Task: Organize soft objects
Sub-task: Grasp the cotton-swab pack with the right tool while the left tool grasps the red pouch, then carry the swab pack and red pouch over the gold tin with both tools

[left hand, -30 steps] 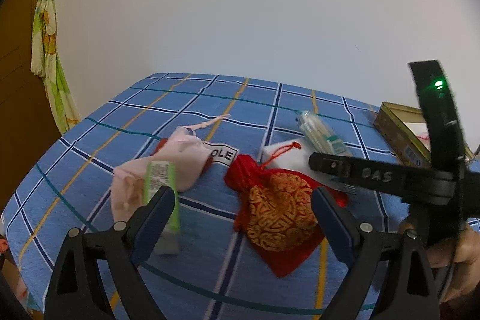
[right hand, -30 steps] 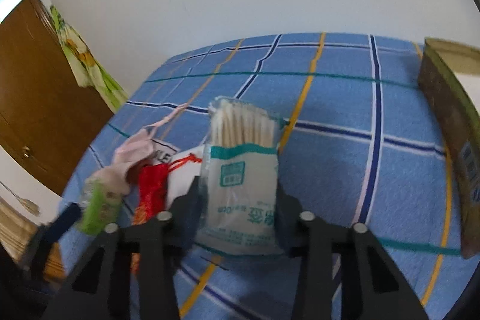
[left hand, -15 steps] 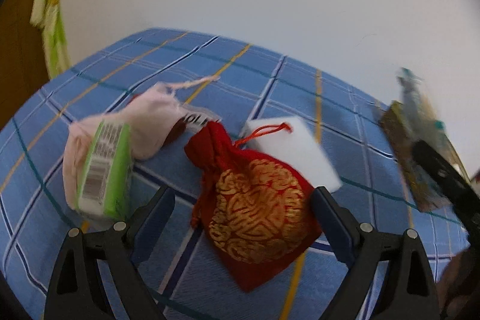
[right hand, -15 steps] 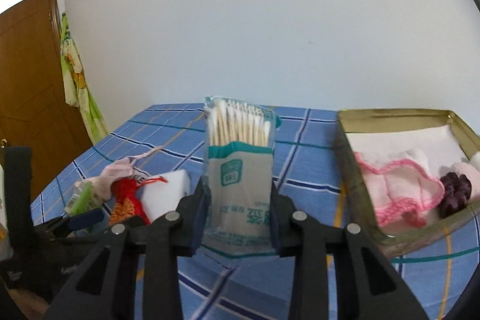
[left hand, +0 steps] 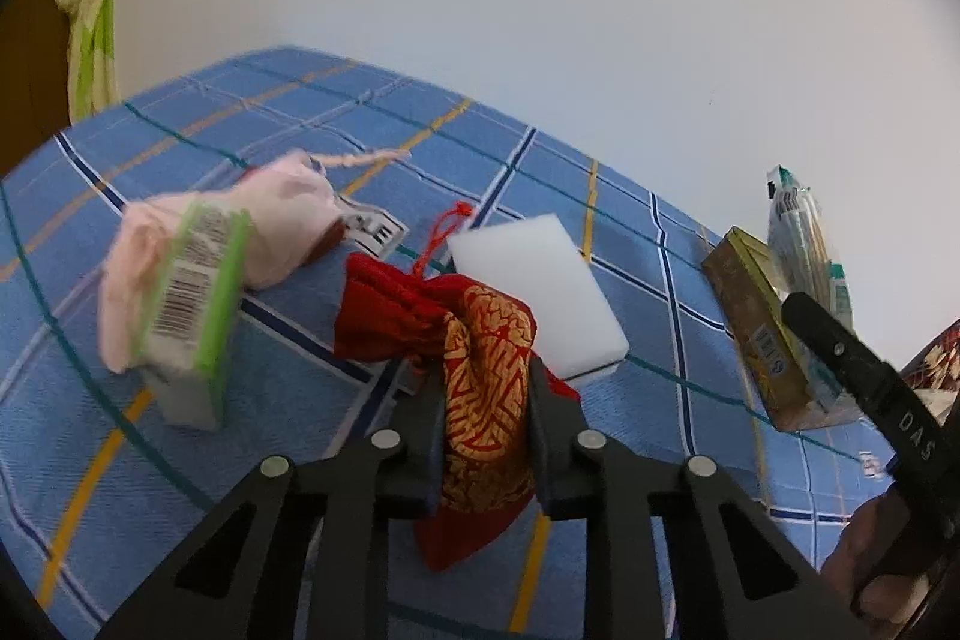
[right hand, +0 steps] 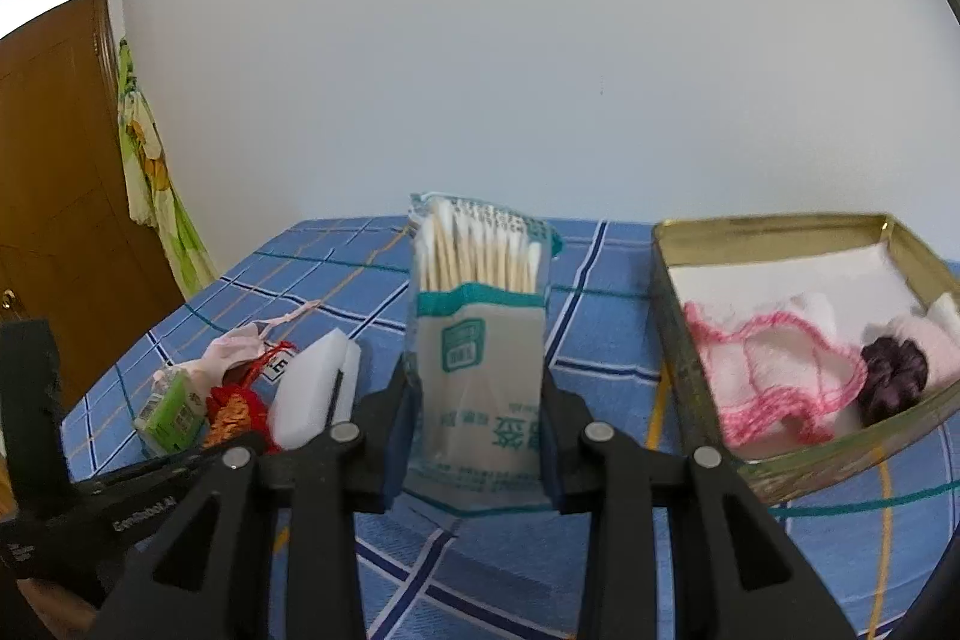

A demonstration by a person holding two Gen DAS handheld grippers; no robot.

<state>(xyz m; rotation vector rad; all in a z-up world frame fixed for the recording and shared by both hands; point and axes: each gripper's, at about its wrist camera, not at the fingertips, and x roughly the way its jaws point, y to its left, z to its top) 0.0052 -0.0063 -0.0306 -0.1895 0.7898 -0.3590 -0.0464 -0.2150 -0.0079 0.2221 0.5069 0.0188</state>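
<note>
**Blue-checked tabletop: second grip made, tin waiting**

Blue checked cloth [left hand: 420,112] across the surface, plain white wall behind. Half a second back, left gripper [left hand: 487,400] spread wide around the red pouch [left hand: 486,340]; now pinched narrow on it, gold-patterned fabric bunched upright between the jaws, neck and orange cord flopping toward the far side. Hard to tell whether lifted clear or dragging on the cloth at its lower end.

Right gripper [right hand: 477,400] closed as before on the cotton swab pack [right hand: 480,340], held upright, swab tips up. Carried over the last second from the pile to just beside the gold tin [right hand: 678,340], whose interior now faces the right wrist camera: white lining, pink-edged cloth [right hand: 768,364], dark scrunchie [right hand: 894,370] already inside.

Left on the cloth, loose: white sponge [left hand: 540,292] right behind the pouch, pink pouch [left hand: 282,214] and green packet [left hand: 192,292] touching each other farther left.

Meaning for the task, as a judgement: both grippers loaded, neither load delivered. Probably swab pack into the tin first, being nearest, then the pouch across. Worth watching the pouch: limp cloth, gripped mid-body, likely to sag or slip out under its own weight; cord could snag the sponge on the way. Three pieces to fetch after that, so roughly midway.
</note>
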